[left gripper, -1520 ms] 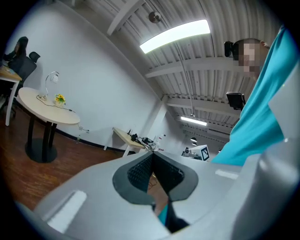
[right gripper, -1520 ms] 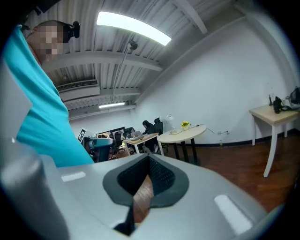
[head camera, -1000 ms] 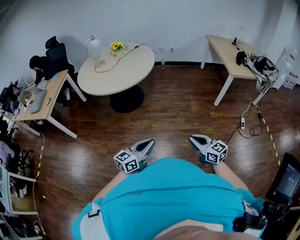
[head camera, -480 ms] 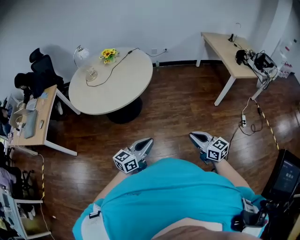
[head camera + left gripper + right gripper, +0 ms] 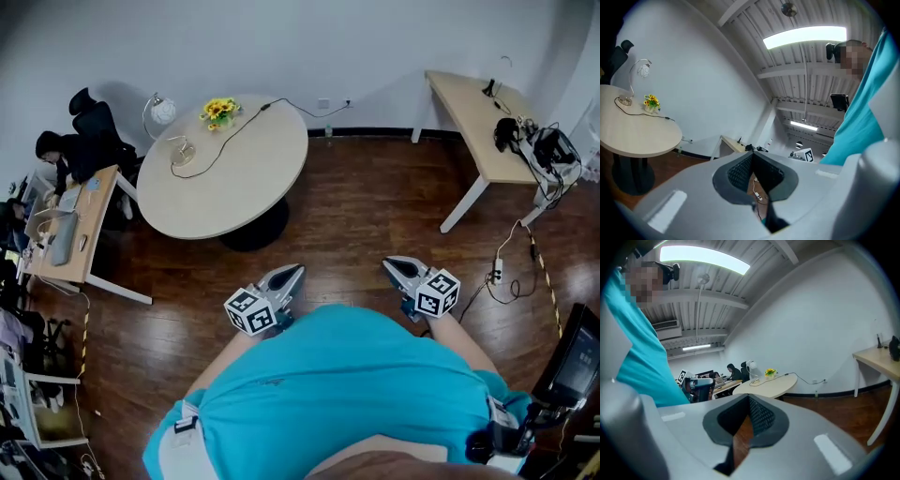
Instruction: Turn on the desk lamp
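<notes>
My left hand-held gripper (image 5: 287,274) sits close in front of my chest with its jaws clenched together on nothing, and the left gripper view shows the pads meeting at the tip (image 5: 751,155). The right hand-held gripper (image 5: 395,263) is held the same way, closed and empty (image 5: 749,400). Neither one reaches the round desk (image 5: 234,173), which lies ahead across open wood floor. The desk lamp (image 5: 161,112) stands on the far left part of that desk, near its rim. It is upright on a small round base, with a thin neck that arches over to a pale head. Its cord (image 5: 246,114) trails across the desk top towards the wall, past a small bunch of yellow flowers (image 5: 217,109) just beside the lamp. From the hand-held grippers the lamp lies ahead and well off to the left, so I judge the left one nearer and the likelier to reach the switch, which I cannot make out. Compared with a second ago, the round desk has slid lower and leftwards in the head view, while both hand-held grippers have stayed clenched by my torso.
</notes>
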A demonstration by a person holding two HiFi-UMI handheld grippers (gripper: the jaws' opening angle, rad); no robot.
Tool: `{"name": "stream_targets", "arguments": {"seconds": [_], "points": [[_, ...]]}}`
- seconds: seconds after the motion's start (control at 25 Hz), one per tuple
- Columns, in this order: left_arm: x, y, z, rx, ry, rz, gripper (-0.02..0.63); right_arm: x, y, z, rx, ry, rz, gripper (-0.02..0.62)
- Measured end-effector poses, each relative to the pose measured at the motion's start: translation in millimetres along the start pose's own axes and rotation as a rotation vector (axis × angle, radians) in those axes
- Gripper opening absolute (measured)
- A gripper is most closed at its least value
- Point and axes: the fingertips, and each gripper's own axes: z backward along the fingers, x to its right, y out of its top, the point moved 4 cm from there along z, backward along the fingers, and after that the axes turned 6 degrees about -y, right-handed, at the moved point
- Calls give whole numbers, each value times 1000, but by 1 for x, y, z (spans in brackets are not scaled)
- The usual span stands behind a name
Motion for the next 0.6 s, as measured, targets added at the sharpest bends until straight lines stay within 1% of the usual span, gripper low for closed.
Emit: {"name": "stream_targets", "arguments": {"seconds": [0.08,0.16,0.28,0.44,0.6], "points": [[-5,3,-42,10,23,-9,18,42,15,1,-7,36,14,2],[-11,5,-79,0,34,-22,18,80,31,1,-8,64,13,2],[-19,5,-115,-15,52,-44,18,126,48,-3,-19,87,21,2],[-50,18,-129,-3,97,-23,18,168,74,-32,-21,99,21,2],[-101,15,-146,22,144,-27,18,212,78,-71,-32,119,45,2]]}}
